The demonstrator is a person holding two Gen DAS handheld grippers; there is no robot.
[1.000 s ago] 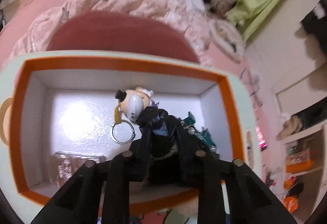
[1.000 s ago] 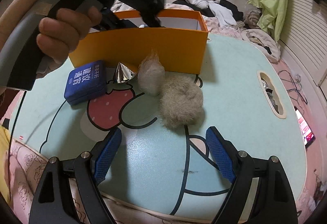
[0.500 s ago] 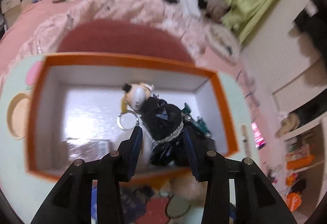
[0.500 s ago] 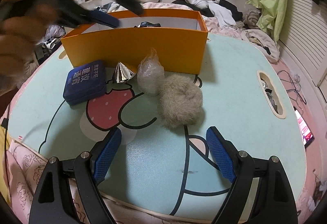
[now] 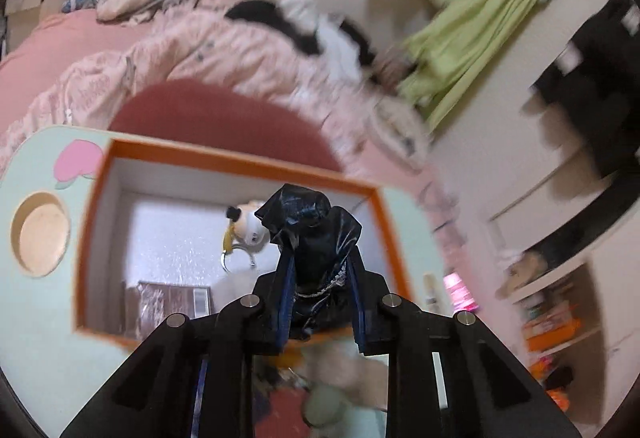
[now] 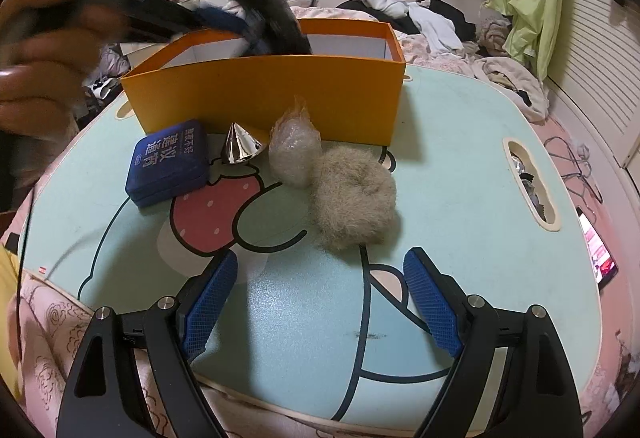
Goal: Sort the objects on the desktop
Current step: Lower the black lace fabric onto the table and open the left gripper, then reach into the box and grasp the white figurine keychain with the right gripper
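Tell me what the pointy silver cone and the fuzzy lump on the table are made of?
The cone looks like shiny foil or metallised card: it mirrors light in creased facets. The fuzzy lump seems to be soft beige faux fur or wool, matte with loose fibres at its edges.

**Black pouch lifted clear of the box floor**

The left tool (image 5: 320, 274), half open around the black shiny pouch (image 5: 310, 230) half a second ago, has now closed on it and raised it above the orange box (image 5: 236, 158). The keychain figure (image 5: 250, 226) lies uncovered behind it. From the right wrist view, the left hand (image 6: 44, 50) has swung blurred over the box's near-left corner.
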